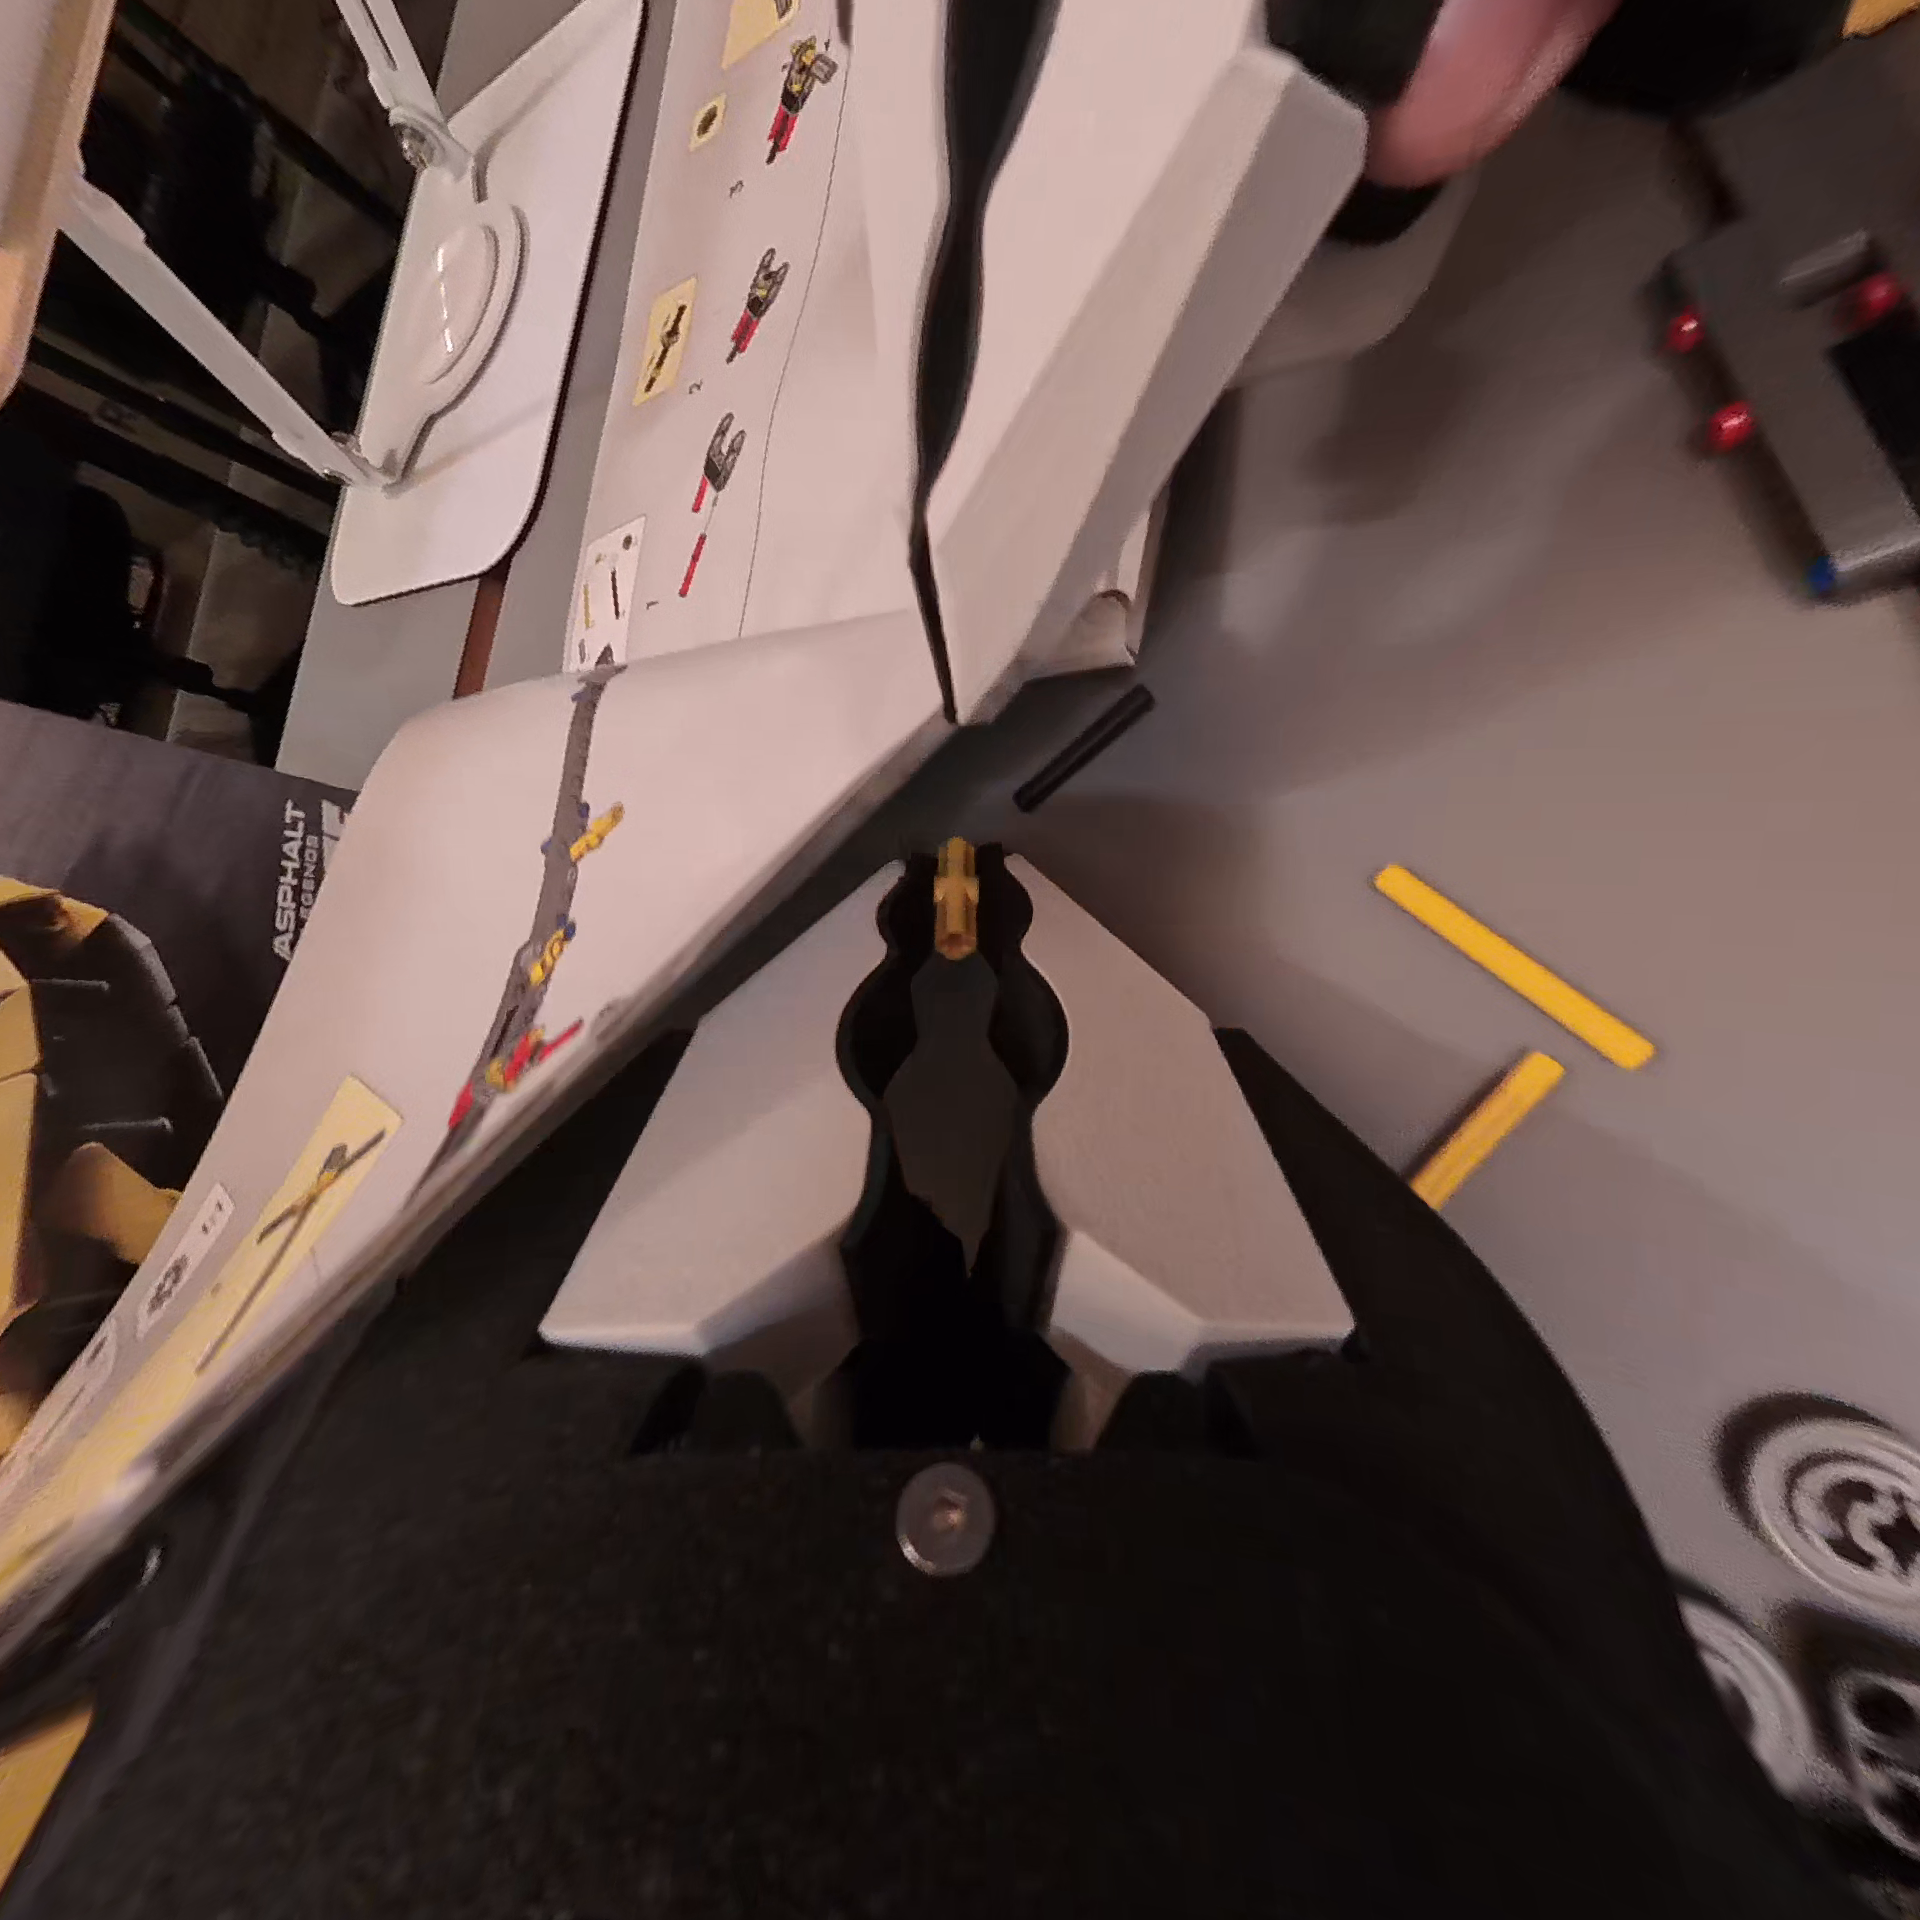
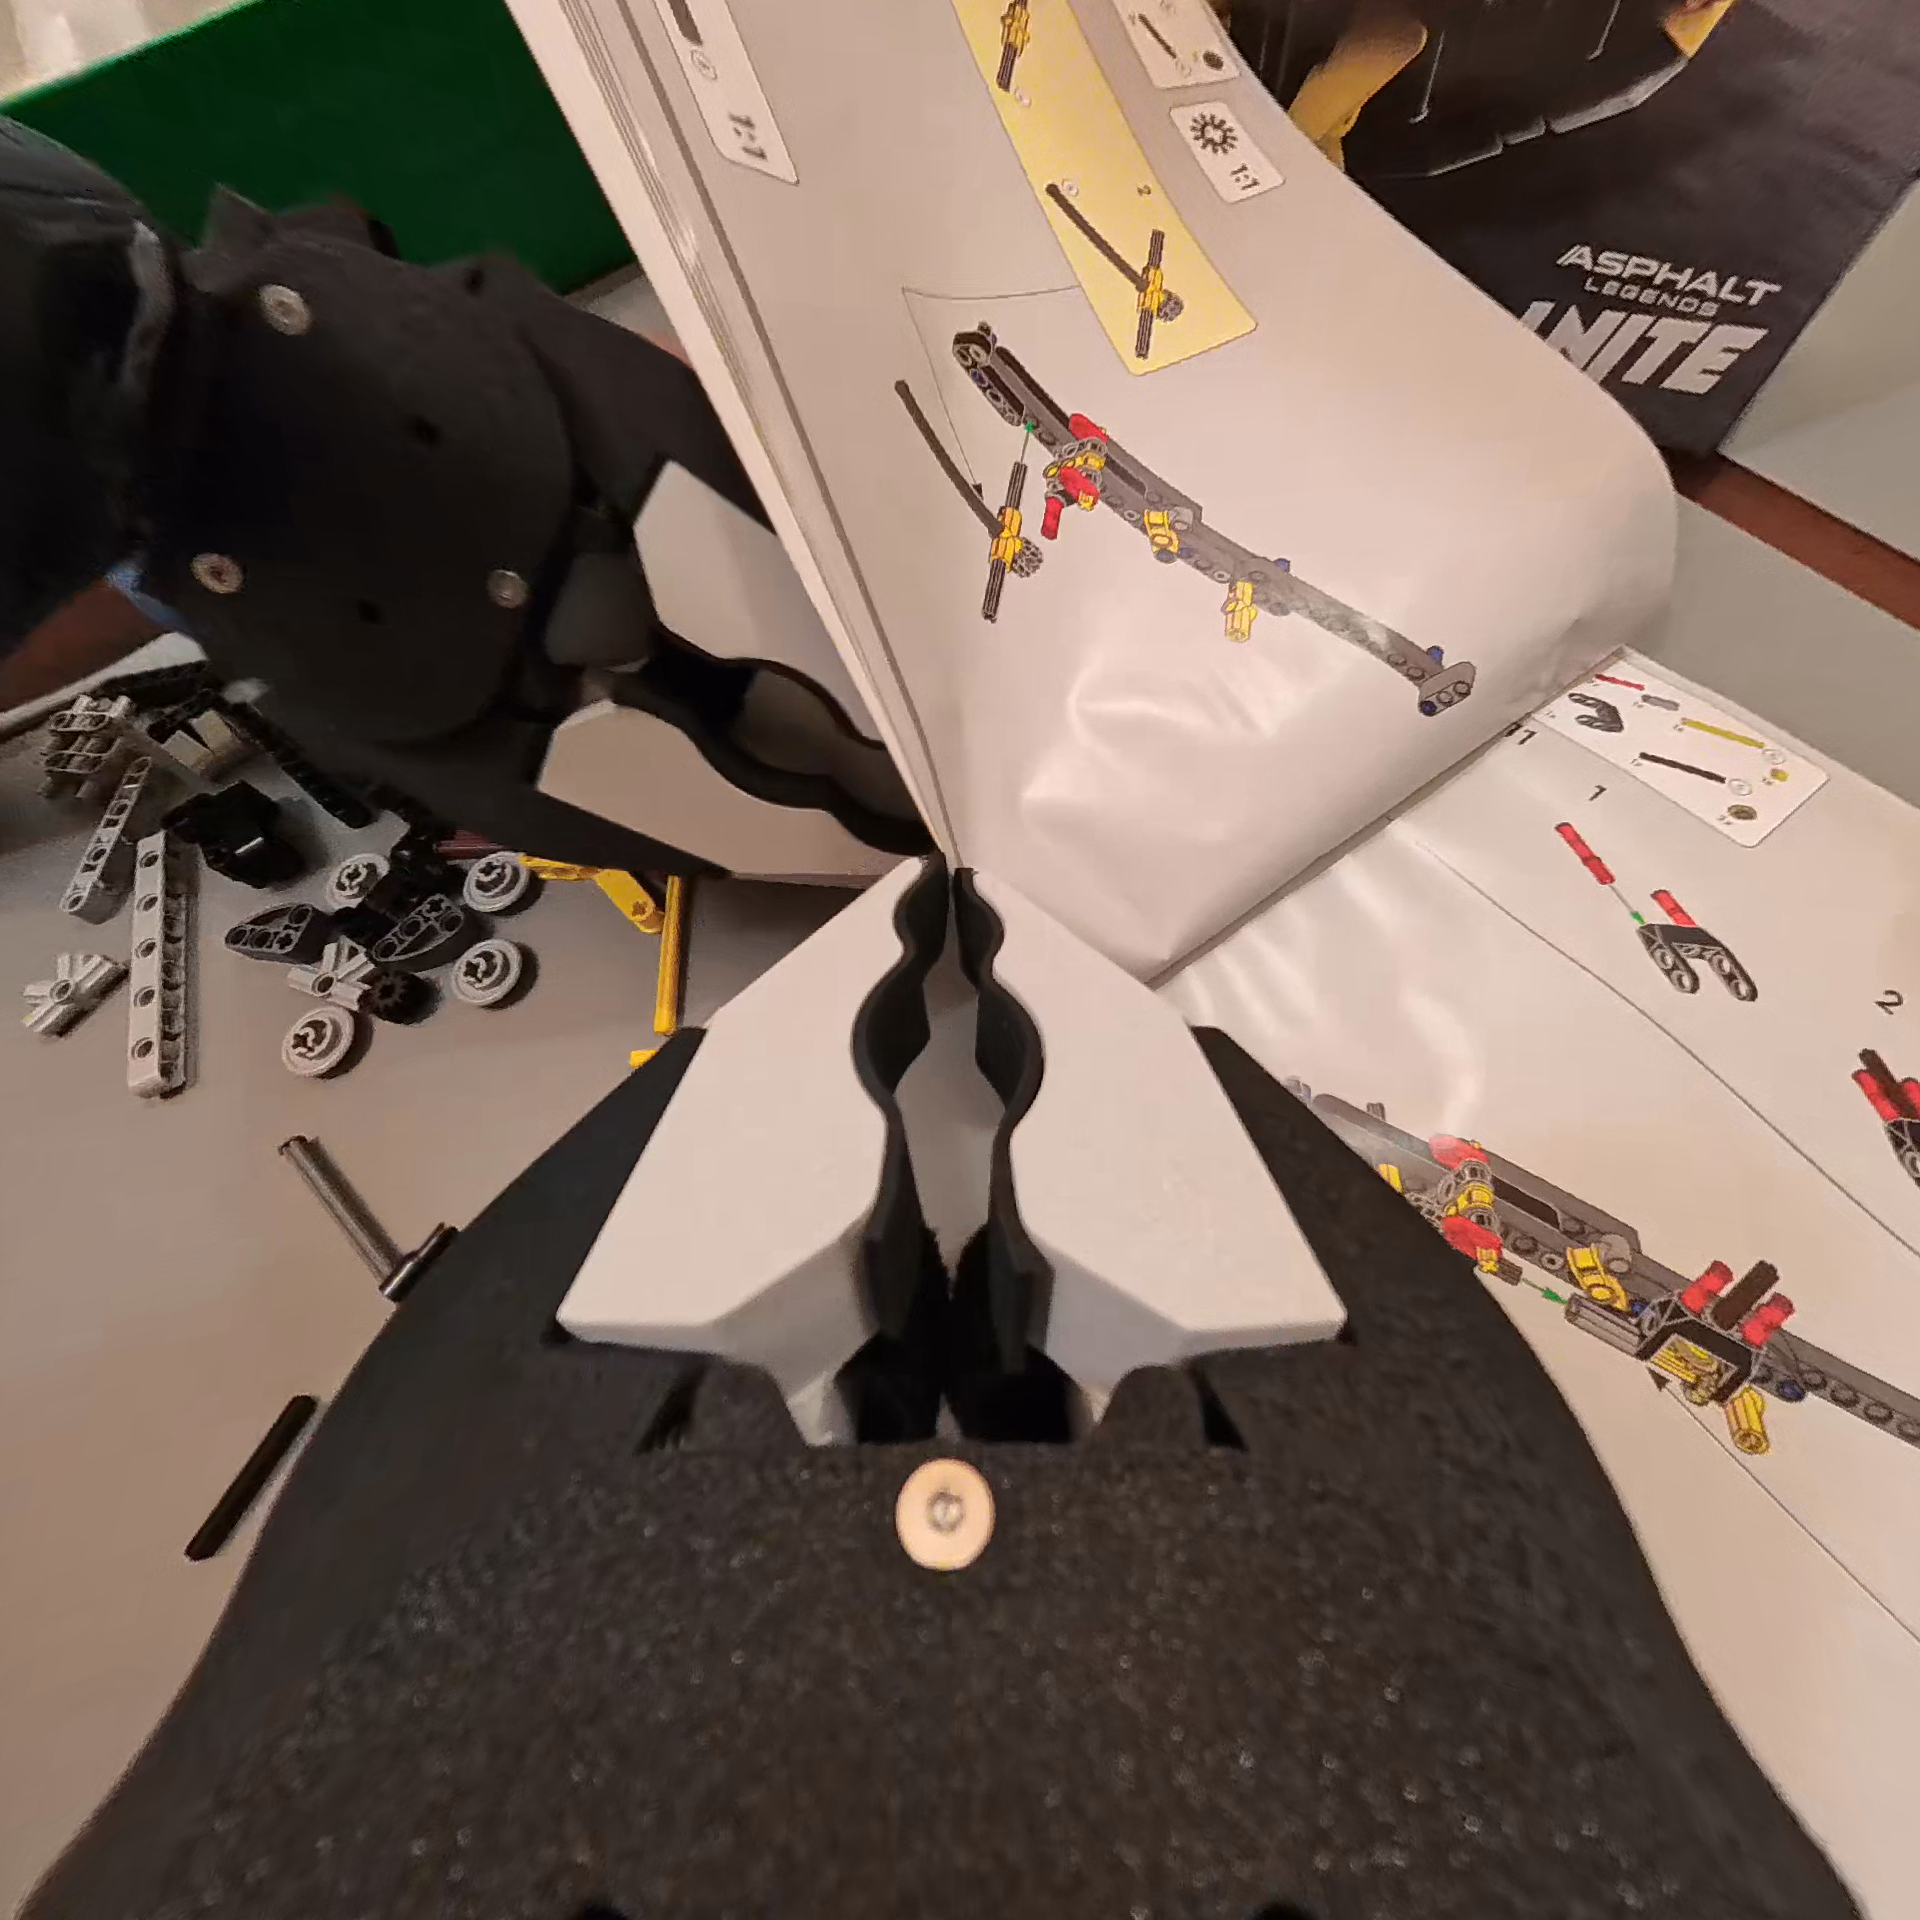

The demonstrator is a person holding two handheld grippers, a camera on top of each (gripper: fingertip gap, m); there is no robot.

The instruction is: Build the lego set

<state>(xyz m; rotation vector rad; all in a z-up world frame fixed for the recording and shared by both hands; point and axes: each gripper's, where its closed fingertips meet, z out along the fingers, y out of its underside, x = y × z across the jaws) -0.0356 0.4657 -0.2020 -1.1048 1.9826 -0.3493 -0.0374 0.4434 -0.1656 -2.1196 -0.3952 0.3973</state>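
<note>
My left gripper [image 1: 956, 883] is shut on a small yellow lego connector [image 1: 956, 902], held at its tips just under the lifted page. The open instruction booklet [image 2: 1558, 1039] lies on the grey table. My right gripper [image 2: 948, 868] is shut on the bottom edge of one booklet page [image 2: 1195, 644], which curls upward. In the left wrist view the right gripper [image 1: 951, 712] pinches that page [image 1: 623, 883] from above. In the right wrist view the left gripper [image 2: 883, 821] sits behind the lifted page, close to my right fingertips.
Two yellow axles [image 1: 1512, 966] and a black axle [image 1: 1081, 748] lie on the table. A grey assembly with red pins [image 1: 1808, 416] sits far right. Loose grey and black parts [image 2: 312, 935], a grey pin [image 2: 343, 1210], a dark lego box [image 2: 1610, 208] and a green box [image 2: 312, 125] surround the booklet. The left gripper's tips are roughly 5 cm from the right gripper's. From either gripper's tips it is about 15 cm to the grey pin [image 2: 343, 1210].
</note>
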